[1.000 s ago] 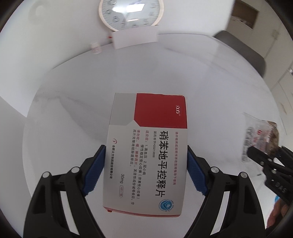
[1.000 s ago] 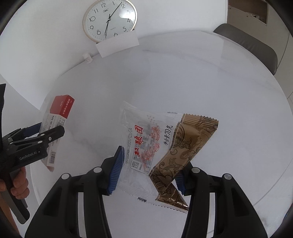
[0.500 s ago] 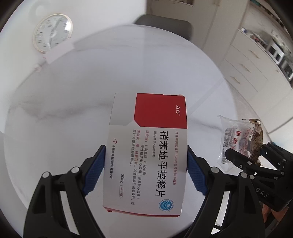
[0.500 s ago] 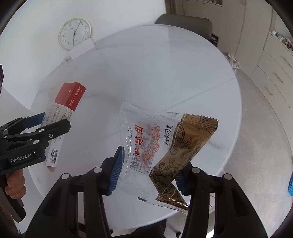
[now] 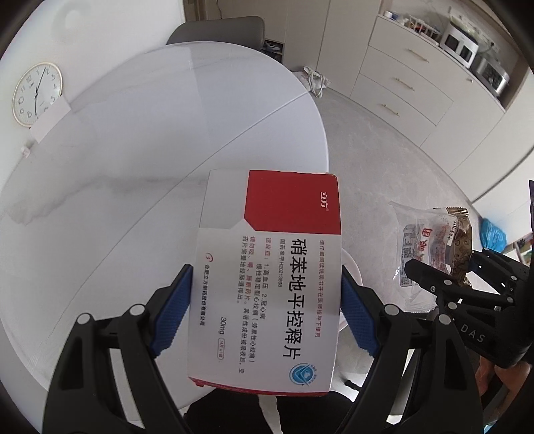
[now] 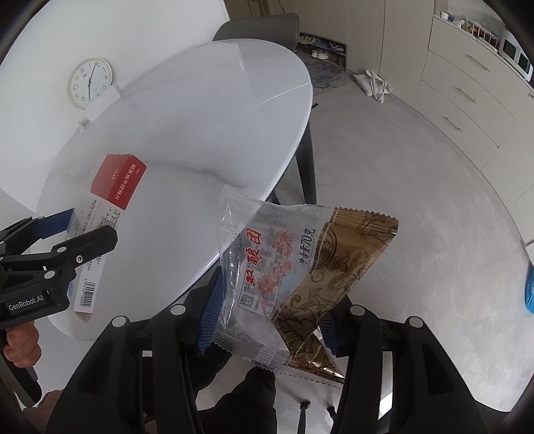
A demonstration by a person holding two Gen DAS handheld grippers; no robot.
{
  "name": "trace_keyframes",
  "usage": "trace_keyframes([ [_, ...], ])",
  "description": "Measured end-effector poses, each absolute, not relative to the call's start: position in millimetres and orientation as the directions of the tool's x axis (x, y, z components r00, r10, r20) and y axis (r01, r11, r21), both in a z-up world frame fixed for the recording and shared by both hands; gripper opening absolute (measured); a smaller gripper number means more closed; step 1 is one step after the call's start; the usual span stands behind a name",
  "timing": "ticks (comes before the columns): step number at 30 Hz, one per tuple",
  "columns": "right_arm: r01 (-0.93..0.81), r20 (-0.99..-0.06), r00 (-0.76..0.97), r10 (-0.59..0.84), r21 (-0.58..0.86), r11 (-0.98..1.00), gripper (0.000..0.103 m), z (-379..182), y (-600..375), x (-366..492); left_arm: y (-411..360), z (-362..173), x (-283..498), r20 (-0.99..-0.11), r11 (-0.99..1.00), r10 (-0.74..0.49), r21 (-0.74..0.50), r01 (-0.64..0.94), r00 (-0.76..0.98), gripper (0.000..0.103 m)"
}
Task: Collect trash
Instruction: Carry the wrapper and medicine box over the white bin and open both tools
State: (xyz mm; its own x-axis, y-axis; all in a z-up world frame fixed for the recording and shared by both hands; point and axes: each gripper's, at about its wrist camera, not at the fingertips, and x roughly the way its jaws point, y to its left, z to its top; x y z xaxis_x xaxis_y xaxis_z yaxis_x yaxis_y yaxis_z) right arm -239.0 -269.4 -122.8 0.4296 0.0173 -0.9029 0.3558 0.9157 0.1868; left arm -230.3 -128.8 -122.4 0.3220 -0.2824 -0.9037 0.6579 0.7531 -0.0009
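My left gripper (image 5: 266, 308) is shut on a red and white medicine box (image 5: 270, 267), its blue pads pressed on the box's two long sides. From the right wrist view that same box (image 6: 103, 213) hangs over the near edge of the round white table (image 6: 200, 133). My right gripper (image 6: 268, 310) is shut on two snack wrappers, a clear printed one (image 6: 260, 263) and a brown patterned one (image 6: 337, 267), held past the table's edge above the floor. The left wrist view shows those wrappers (image 5: 430, 240) at the far right, in the right gripper (image 5: 467, 293).
A grey chair (image 6: 260, 26) stands behind the table. Cream drawers (image 5: 410, 76) with appliances on top line the right wall. A white bag (image 6: 373, 85) lies on the grey floor. A wall clock (image 5: 36, 93) hangs at the left. Something blue (image 6: 529, 287) lies on the floor at the right.
Both grippers have swept sideways from over the table's middle to its edge, so the floor and drawers have come into view. The box and the wrappers stay gripped the same way.
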Motion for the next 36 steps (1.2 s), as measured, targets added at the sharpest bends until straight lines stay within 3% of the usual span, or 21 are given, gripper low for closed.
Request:
trace_keyframes([
  [7,0.368,-0.912,0.41,0.024,0.189,0.91,0.052,-151.0,-279.9,-234.9,-146.6,-127.4,-244.5,-0.909,0.74,-0.268,0.02,0.673,0.321,0.08],
  [13,0.381,-0.939,0.338,0.066,0.2,0.903,0.056,-224.9,-291.9,-227.9,-149.1,-137.9,-231.1,-0.912,0.712,-0.266,0.033,0.701,0.313,0.08],
  [20,0.412,-0.961,0.251,0.115,0.214,0.886,0.08,-299.1,-297.3,-212.3,-157.8,-144.3,-229.5,-0.92,0.682,-0.236,0.073,0.728,0.314,0.08],
  [27,0.437,-0.956,0.26,0.137,0.243,0.866,0.09,-305.2,-306.8,-206.1,-163.5,-145.7,-228.2,-0.922,0.661,-0.228,0.088,0.746,0.311,0.08],
  [30,0.445,-0.955,0.272,0.121,0.236,0.864,0.091,-295.0,-311.5,-212.2,-164.0,-146.0,-230.2,-0.921,0.652,-0.226,0.098,0.752,0.316,0.08],
  [36,0.546,-0.942,0.332,-0.04,0.157,0.823,0.098,-249.3,-342.8,-259.1,-186.6,-155.5,-258.5,-0.92,0.563,-0.222,0.151,0.812,0.324,0.08],
])
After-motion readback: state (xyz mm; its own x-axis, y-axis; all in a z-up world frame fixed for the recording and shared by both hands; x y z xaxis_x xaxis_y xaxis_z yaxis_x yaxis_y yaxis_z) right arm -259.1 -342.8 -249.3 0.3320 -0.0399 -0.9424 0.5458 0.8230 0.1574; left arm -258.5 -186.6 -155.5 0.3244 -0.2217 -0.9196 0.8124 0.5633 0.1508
